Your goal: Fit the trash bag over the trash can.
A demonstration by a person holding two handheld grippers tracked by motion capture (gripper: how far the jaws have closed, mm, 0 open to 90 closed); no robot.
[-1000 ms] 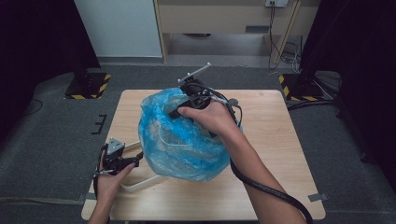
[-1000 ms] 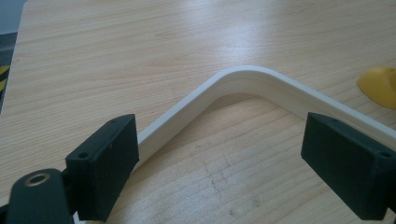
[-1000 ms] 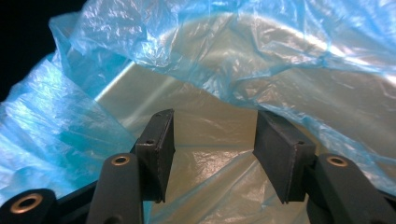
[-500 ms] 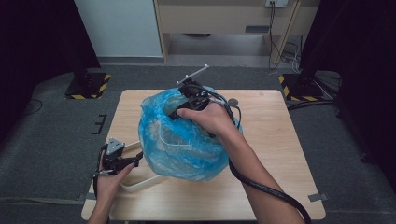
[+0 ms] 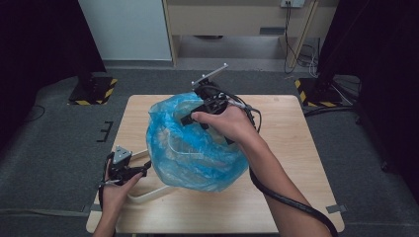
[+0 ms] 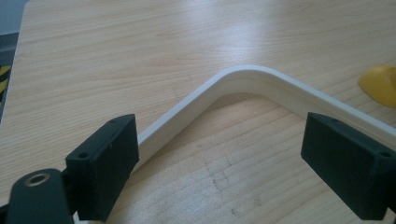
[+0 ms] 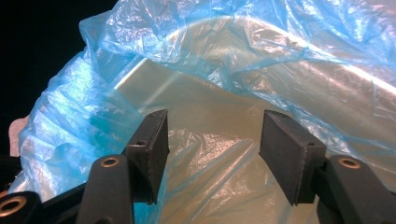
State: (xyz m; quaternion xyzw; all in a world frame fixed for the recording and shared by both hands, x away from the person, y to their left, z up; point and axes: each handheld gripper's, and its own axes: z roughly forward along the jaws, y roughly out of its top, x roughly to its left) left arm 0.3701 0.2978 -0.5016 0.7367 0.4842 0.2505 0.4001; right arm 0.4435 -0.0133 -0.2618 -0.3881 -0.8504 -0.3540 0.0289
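We've got the blue bag [image 5: 197, 148] draped over most of the white bin [image 6: 243, 79], seven-o'clock rim bare, left gripper [image 6: 229, 172] and right gripper [image 7: 212, 154] both agape, empty.

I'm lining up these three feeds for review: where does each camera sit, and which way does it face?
High view: above the person's side, looking forward and down on the wooden table; both forearms, left gripper and right gripper show.
Left gripper view: rides the left gripper, looking along its open jaws at the white rim.
Right gripper view: rides the right gripper, open jaws facing the blue bag.
Shared: high and right views both show the bag.
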